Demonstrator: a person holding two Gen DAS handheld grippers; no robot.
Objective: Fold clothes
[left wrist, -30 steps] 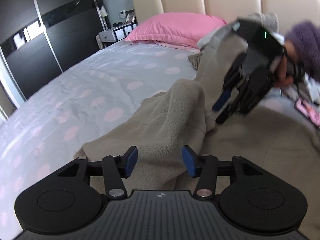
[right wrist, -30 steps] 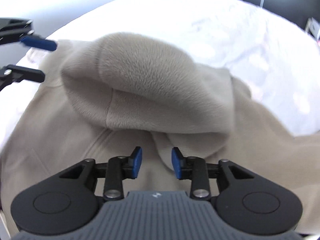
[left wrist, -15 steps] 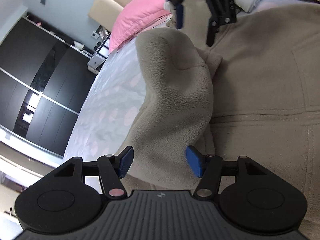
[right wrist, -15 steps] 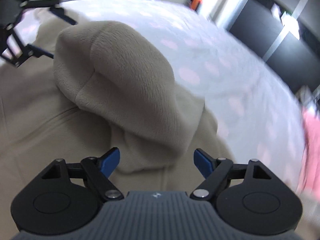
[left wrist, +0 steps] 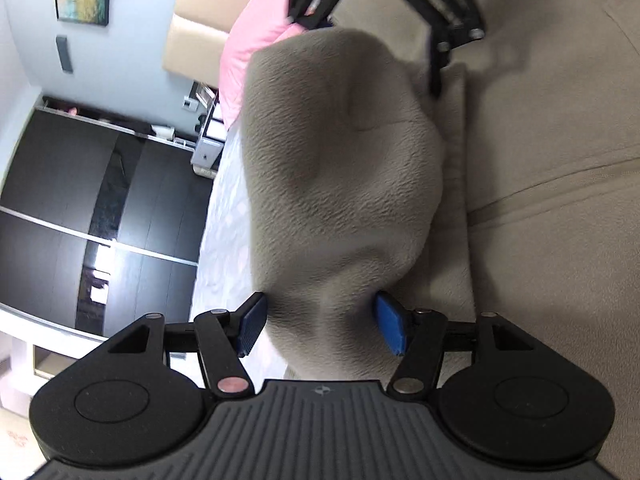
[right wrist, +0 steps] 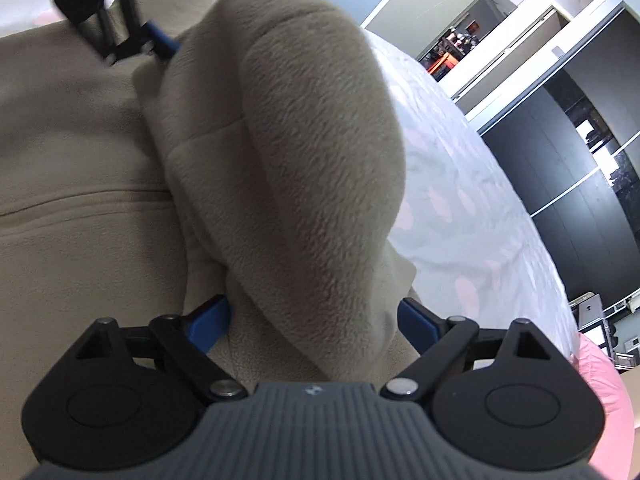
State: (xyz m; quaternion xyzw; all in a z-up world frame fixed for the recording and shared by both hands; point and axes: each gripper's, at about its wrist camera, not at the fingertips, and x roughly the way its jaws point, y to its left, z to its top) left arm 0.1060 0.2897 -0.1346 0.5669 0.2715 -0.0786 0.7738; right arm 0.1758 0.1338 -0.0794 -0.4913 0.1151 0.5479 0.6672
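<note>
A beige fleece garment (left wrist: 540, 140) lies spread on the bed. One part of it is bunched into a tall, thick fold (left wrist: 340, 160) along the garment's edge. My left gripper (left wrist: 320, 326) is open and straddles one end of that fold; fleece fills the gap and brushes both pads. My right gripper (right wrist: 312, 324) straddles the other end of the fold (right wrist: 300, 140). Its jaws are opening wide with fleece between them, not pinched. The two grippers face each other along the fold: the right one (left wrist: 368, 56) shows at the top of the left wrist view. A blue pad (right wrist: 160, 43) of the left one shows in the right wrist view.
The white bedsheet (right wrist: 460, 220) with pale pink dots lies beside the fold. A pink pillow (left wrist: 256, 40) and a cream headboard (left wrist: 196, 48) are at the bed's head. Black wardrobe doors (left wrist: 80, 200) stand beyond the bed, next to a small white cabinet (left wrist: 208, 148).
The right jaws went from narrow around a small flap to wide around the fold. The left gripper came down and rolled, closing in on the fold's end. The two grippers are nearer each other.
</note>
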